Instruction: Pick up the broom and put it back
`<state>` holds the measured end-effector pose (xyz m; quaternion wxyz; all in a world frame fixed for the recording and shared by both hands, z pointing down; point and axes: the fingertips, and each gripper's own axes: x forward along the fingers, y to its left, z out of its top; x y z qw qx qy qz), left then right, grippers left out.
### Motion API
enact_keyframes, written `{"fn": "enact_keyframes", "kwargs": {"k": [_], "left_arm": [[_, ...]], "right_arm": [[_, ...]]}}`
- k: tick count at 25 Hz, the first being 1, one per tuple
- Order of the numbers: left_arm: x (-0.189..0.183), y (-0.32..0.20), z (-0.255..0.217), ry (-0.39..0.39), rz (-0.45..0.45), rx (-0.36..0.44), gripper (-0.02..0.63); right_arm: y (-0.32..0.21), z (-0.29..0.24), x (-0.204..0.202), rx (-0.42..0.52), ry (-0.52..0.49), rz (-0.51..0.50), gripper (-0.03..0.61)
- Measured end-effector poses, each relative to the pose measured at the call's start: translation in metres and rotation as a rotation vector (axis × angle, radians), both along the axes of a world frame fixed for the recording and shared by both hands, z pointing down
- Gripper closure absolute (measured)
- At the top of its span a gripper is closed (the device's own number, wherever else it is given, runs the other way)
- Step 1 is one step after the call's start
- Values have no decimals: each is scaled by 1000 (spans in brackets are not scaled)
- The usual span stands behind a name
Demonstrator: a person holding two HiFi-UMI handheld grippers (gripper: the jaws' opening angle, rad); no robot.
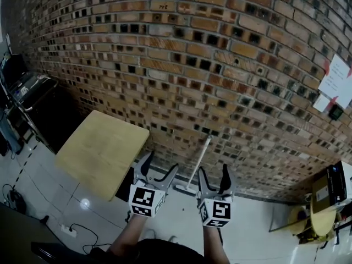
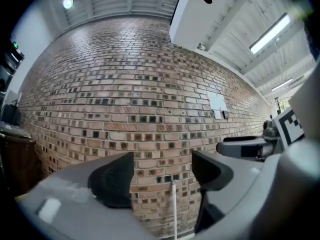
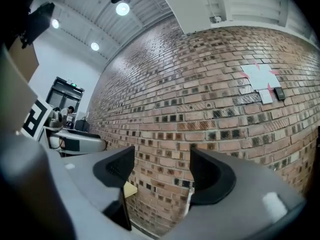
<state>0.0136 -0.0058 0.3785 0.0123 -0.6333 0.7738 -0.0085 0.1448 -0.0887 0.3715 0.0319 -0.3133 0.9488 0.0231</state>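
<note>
Broom (image 1: pixel 199 161) leans on the brick wall (image 1: pixel 220 65), head down on the floor (image 1: pixel 165 219) right at the floor's wall edge, just past the far-right corner of the wooden table (image 1: pixel 102 150). Handle tilted into the wall so it stands on its own; nothing grips it.

Left gripper (image 1: pixel 161 165) and right gripper (image 1: pixel 213 172): both tongs wide, nothing between the pads. Held level, side by side, aimed at the wall, short of the broom. Either an approach or a finished put-back, can't say which.

Views:
- Head view alone shows the broom head on the floor, the table top and the gap from tongs to broom.
- Left gripper view: white handle sits far off, framed between its jaws, so that one looks lined up.
- Right gripper view: handle mostly tucked behind its right-hand jaw, off-centre. Table corner peeks by the other jaw; paper sheets (image 3: pixel 260 79) on the wall read clearest here.
</note>
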Motion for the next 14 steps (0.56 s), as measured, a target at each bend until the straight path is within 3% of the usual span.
{"fn": "enact_keyframes", "kwargs": {"k": [14], "left_arm": [[-15, 28, -9, 26, 2, 27, 247]], "right_arm": [[30, -5, -23, 17, 14, -32, 238]]}}
